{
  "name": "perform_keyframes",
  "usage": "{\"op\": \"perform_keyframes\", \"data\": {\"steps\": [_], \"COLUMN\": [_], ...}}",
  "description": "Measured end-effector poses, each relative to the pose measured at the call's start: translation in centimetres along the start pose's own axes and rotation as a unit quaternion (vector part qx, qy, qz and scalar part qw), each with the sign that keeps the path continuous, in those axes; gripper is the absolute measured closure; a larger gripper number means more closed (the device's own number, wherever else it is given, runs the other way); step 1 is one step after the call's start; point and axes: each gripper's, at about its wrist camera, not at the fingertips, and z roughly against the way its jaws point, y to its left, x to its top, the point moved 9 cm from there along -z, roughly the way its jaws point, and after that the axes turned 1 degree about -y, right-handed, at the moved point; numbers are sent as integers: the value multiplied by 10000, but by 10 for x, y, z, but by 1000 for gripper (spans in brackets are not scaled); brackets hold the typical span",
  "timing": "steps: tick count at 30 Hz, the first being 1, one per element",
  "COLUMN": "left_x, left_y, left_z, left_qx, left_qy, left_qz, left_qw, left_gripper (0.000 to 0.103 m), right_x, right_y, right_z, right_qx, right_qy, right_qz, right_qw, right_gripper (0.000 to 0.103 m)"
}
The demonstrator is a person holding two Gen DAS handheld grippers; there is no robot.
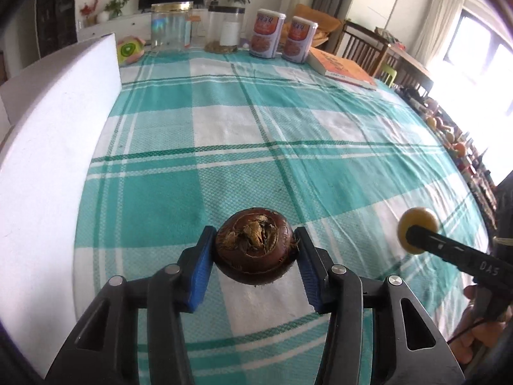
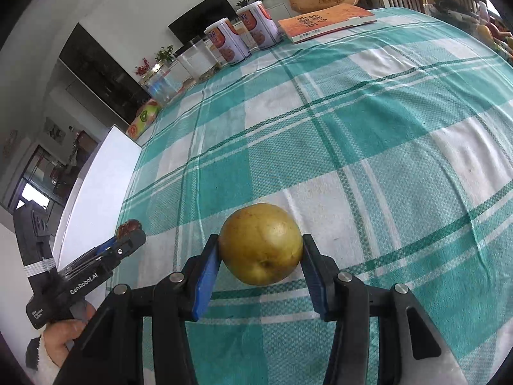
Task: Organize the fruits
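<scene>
Left gripper (image 1: 255, 250) clenched on dark brown fruit (image 1: 255, 250), pads at widest sides, fruit lifted clear of checked tablecloth (image 1: 256, 128). Right gripper (image 2: 261, 256) grasps yellow pear (image 2: 261, 243) likewise. White box (image 1: 57, 144) left of both, likely destination.

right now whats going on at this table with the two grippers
A person is holding a gripper in each hand above a teal checked tablecloth. The left gripper has its blue fingers closed on a dark brown, round fruit. The right gripper is clamped on a yellow pear-like fruit. Both fruits are off the cloth. A white box stands to the left; jars and cans line the far edge.
</scene>
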Motion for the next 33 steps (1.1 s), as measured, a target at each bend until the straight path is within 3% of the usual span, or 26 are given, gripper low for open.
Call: {"op": "perform_keyframes", "data": {"steps": [4, 6, 9, 11, 13, 15, 18, 21, 22, 23, 25, 27, 29, 31, 33], "left_x": [6, 13, 20, 17, 6, -12, -35, -47, -48, -46, -39, -32, -23, -17, -10], "left_y": [-1, 24, 85, 134, 183, 218, 239, 243, 244, 243, 243, 241, 236, 230, 225], "left_z": [88, 133, 183, 198, 196, 186, 166, 148, 150, 152, 160, 169, 180, 196, 214], "left_qx": [-1011, -1134, -755, -118, 554, 856, 1084, 1108, 1084, 1077, 1281, 1565, 1853, 2308, 2901], "left_qy": [-180, -414, -755, -876, -748, -484, -132, 136, 158, 95, -88, -306, -532, -788, -1023], "left_qz": [467, 735, 1077, 1240, 1457, 1746, 1888, 2009, 2018, 1980, 1812, 1534, 1275, 1011, 782], "left_qw": [9936, 9900, 9884, 9883, 9849, 9797, 9759, 9732, 9733, 9742, 9750, 9752, 9729, 9645, 9483], "left_gripper": [52, 52, 52, 52, 52, 52, 52, 52, 48, 44, 24, 23, 21, 13, 13], "right_x": [3, 7, 7, 1, -11, -25, -42, -49, -47, -43, -30, -15, -6, -1, -1], "right_y": [91, 152, 245, 300, 347, 380, 403, 410, 410, 410, 408, 402, 394, 385, 375], "right_z": [9, 12, 9, -3, -23, -49, -89, -118, -121, -119, -106, -88, -63, -41, -27], "right_qx": [381, 724, 1284, 1512, 1556, 1479, 1051, 733, 730, 753, 807, 843, 872, 854, 807], "right_qy": [104, 104, 215, 388, 593, 895, 1184, 1291, 1239, 1141, 869, 630, 345, 91, -10], "right_qz": [862, 1300, 1879, 2253, 2710, 3045, 3404, 3510, 3464, 3380, 3168, 3003, 2928, 2917, 2879], "right_qw": [9955, 9888, 9735, 9617, 9481, 9367, 9269, 9245, 9270, 9312, 9411, 9480, 9516, 9526, 9542], "right_gripper": [54, 54, 53, 53, 53, 53, 53, 52, 44, 39, 34, 29, 15, 3, 3]}}
